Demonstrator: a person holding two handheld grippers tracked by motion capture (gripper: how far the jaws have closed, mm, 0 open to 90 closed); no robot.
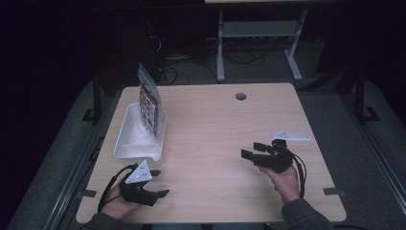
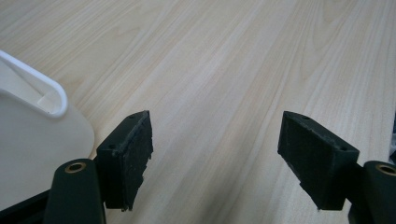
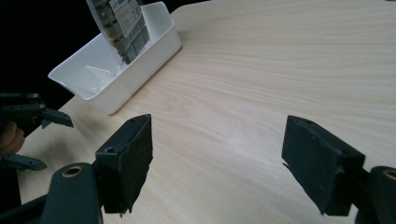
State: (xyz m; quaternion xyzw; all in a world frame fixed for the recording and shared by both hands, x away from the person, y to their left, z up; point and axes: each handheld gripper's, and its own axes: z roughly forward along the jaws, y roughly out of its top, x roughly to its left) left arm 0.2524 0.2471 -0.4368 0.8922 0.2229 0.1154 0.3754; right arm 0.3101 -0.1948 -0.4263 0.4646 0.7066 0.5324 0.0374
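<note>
Pale wood desk (image 1: 215, 139), high view: white bin (image 1: 136, 136) at its left with a packet (image 1: 148, 105) standing in it; left gripper (image 1: 160, 184) and right gripper (image 1: 251, 149) near the front edge, well apart. Left gripper view: jaws wide, empty, bin corner (image 2: 42, 98) just beside. Right gripper view: jaws wide, empty, bin (image 3: 116, 70) and packet (image 3: 119, 23) beyond.

Worktop (image 1: 215, 139): pale wood-grain laminate, smooth, low sheen. Tray (image 1: 125, 139): white glossy plastic. Pouch (image 1: 148, 103): shiny printed film. Left tongs (image 2: 215, 154): matt black, pads (image 2: 140, 144) rough and foam-like.

A printed packet (image 1: 149, 101) stands upright in a white tray (image 1: 125, 143) at the table's left.
</note>
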